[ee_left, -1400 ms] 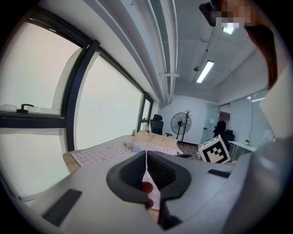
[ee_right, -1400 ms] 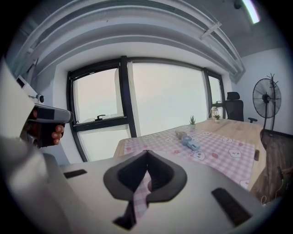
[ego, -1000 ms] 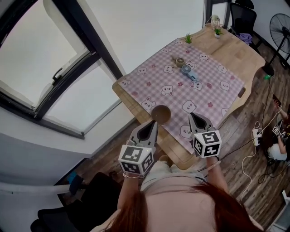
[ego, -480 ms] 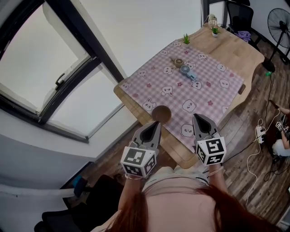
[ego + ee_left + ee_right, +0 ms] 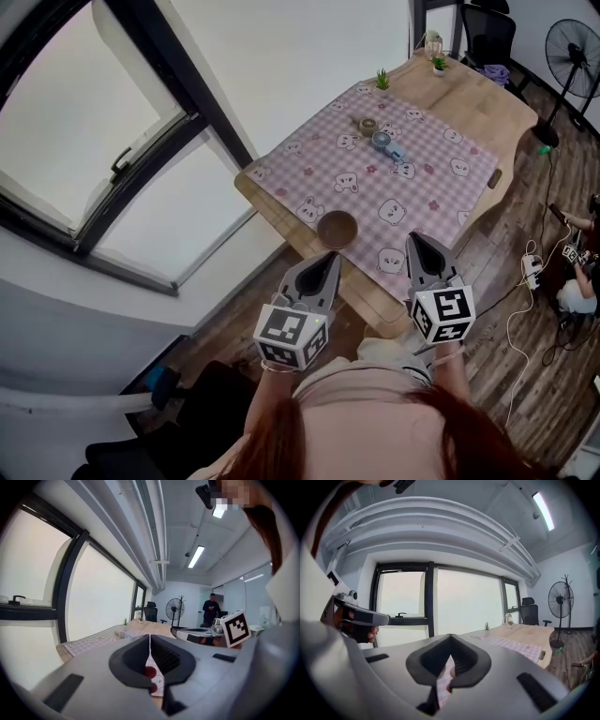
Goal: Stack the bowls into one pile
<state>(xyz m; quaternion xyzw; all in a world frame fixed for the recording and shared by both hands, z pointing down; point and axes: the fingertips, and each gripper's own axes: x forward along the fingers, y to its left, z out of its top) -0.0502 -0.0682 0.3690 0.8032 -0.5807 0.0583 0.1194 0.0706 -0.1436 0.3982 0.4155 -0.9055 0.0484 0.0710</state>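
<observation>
Bowl (image 5: 337, 228): round, dark brown with a slightly lighter rim and a shallow hollow, seen from above. Whether more than one bowl is nested there cannot be told. It sits on a pink checked tablecloth (image 5: 427, 183) printed with small white bear faces, close to the cloth's near corner, on a light wooden table (image 5: 473, 94). Farther along the cloth lie a small blue handheld fan (image 5: 386, 145) and a little round pot (image 5: 367, 124), both well apart from the bowl.

The left gripper (image 5: 329, 255) is held just short of the bowl without touching it, its jaws pressed together and empty. The right gripper (image 5: 413, 238) is beside it, over the table's near edge, its jaws also closed with nothing between them.
</observation>
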